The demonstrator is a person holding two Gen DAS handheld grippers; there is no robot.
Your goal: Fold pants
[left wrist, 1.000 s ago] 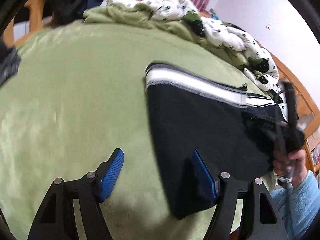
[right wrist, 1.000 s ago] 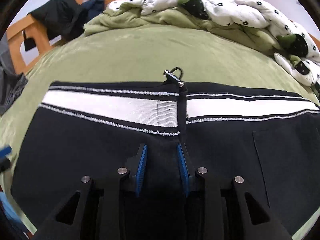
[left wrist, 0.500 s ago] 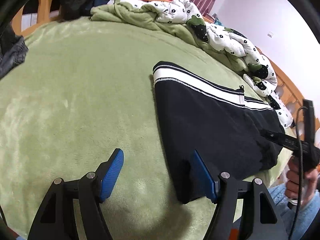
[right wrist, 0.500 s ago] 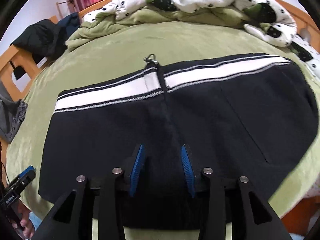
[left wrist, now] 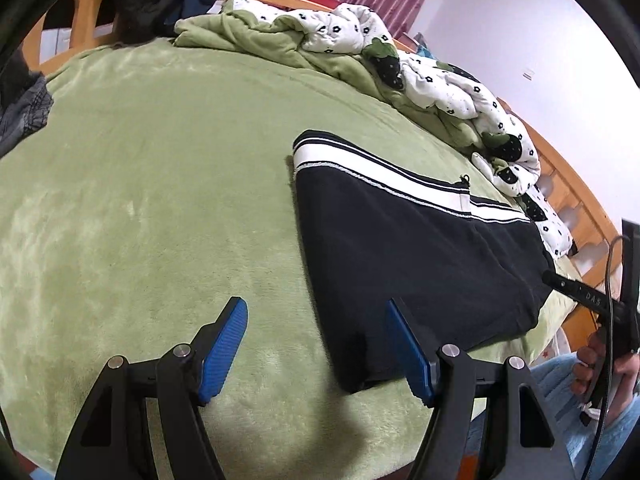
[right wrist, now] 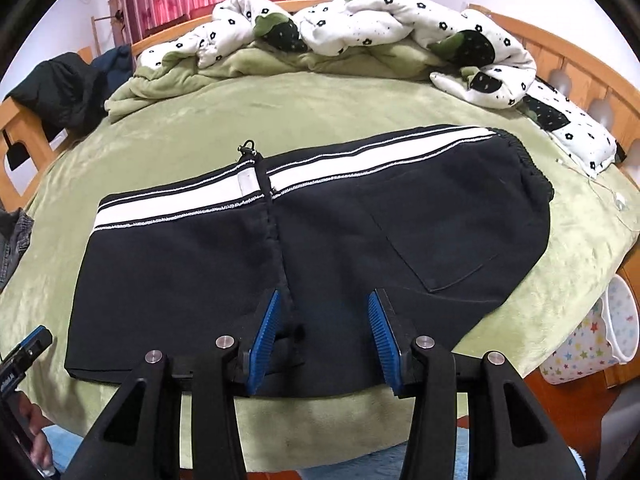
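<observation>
Right tool [right wrist: 326, 336] open, empty above pants [right wrist: 320, 248]; left tool [left wrist: 316, 350] open, empty. Pants folded flat on bed [left wrist: 160, 160]; further folds likely remain.

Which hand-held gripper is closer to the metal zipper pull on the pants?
Right. The right hand-held gripper hangs over the pants, in line with the zipper pull. The left hand-held gripper sits at their end corner, mostly over blanket.

white letters "DAS" on right claw [left wrist: 576, 292] arm, rest unreadable
</observation>
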